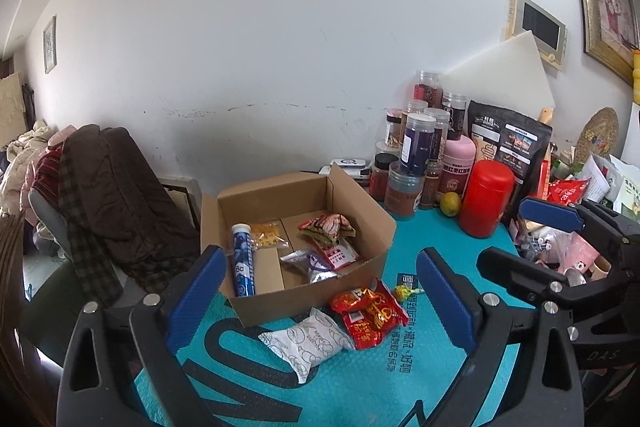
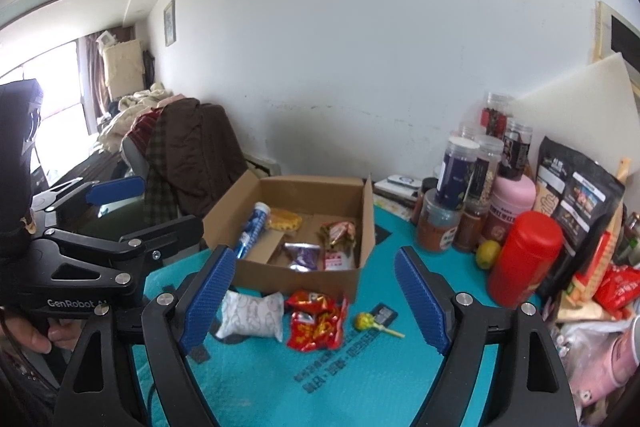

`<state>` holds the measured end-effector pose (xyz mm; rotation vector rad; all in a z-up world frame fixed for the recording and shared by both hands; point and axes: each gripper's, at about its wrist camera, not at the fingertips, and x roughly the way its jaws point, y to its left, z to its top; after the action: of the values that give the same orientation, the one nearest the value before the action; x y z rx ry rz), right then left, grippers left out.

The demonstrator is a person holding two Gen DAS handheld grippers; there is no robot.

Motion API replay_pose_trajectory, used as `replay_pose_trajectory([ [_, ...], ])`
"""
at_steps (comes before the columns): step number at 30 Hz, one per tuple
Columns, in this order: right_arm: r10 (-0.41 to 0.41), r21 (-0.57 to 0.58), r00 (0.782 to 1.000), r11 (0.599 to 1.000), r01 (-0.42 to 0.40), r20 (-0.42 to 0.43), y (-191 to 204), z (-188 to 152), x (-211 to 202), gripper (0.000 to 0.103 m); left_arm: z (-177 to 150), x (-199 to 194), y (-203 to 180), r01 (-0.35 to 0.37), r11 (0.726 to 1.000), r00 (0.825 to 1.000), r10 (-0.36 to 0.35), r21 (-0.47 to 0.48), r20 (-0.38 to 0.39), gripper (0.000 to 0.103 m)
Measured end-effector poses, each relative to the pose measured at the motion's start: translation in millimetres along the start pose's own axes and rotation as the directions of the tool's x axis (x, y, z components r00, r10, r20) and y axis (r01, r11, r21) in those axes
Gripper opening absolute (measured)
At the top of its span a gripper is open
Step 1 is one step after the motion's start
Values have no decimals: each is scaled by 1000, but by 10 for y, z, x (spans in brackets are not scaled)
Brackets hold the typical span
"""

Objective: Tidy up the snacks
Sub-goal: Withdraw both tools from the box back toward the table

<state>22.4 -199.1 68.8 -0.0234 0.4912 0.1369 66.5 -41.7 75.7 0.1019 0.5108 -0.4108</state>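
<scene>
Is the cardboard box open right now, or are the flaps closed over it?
Open. The cardboard box has its flaps standing up, and the blue tube and snack packets lying inside show from above in both views.

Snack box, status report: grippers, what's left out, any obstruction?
Left gripper and right gripper open, empty. White pillow packet, red foil packet, yellow lollipop outside brown cardboard box. Nothing blocking.

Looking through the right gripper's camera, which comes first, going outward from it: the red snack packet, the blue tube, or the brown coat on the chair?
From the right gripper, in its own view:
1. Red snack packet: on the teal mat, just ahead between the fingers.
2. Blue tube: inside the cardboard box, along its left side.
3. Brown coat: draped over the chair beyond the table, left of the box.
</scene>
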Motion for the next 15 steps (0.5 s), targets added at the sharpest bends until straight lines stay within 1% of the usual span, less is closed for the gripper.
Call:
replay_pose_trajectory([
  [8, -3, 35, 998, 999, 5, -59, -34, -256, 203, 83, -195, 155, 8, -29, 1000, 999, 29, -9, -22, 98],
  [11, 1, 47, 996, 999, 3, -89, -53, -342, 304, 83, -309, 218, 14, -43, 999, 999, 43, -26, -16, 98],
  [15, -5, 49, 992, 999, 12, -125, -62, -472, 459, 83, -448, 358, 31, -65, 997, 997, 62, -41, -53, 98],
])
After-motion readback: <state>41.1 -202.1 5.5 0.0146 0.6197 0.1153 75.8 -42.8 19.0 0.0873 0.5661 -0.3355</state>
